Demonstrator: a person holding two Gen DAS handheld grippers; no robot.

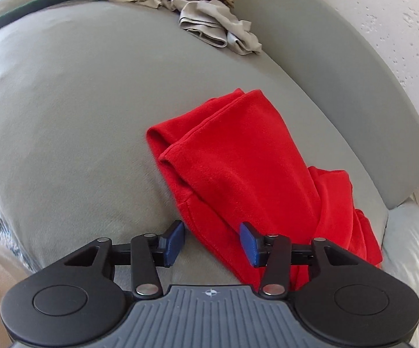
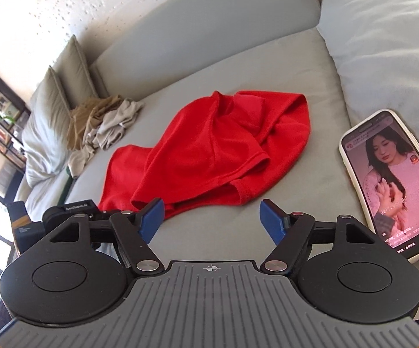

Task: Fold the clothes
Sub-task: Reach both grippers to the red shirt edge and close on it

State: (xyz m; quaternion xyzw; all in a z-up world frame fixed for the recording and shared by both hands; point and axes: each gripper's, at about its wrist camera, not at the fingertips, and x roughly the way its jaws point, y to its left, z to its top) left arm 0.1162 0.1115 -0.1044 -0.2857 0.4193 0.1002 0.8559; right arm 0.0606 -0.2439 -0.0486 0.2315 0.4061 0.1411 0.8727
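A crumpled red T-shirt (image 1: 238, 162) (image 2: 209, 148) lies on the grey sofa seat (image 1: 64, 116) (image 2: 282, 81). My left gripper (image 1: 213, 240) is open at the shirt's near edge, with a fold of red cloth lying between its blue pads (image 1: 174, 239) without being pinched. My right gripper (image 2: 211, 220) is open just short of the shirt's hem, its left pad (image 2: 151, 217) close to the cloth and bare seat between the fingers. In the right wrist view, part of the left gripper's black body (image 2: 64, 211) shows at the left.
A heap of beige and tan clothes (image 1: 198, 8) (image 2: 102, 124) lies farther along the seat. A lit phone (image 2: 392, 179) rests on the seat right of my right gripper. Back cushions (image 2: 383, 43), pillows (image 2: 52, 110) and a green-edged item (image 1: 35, 5) border the seat.
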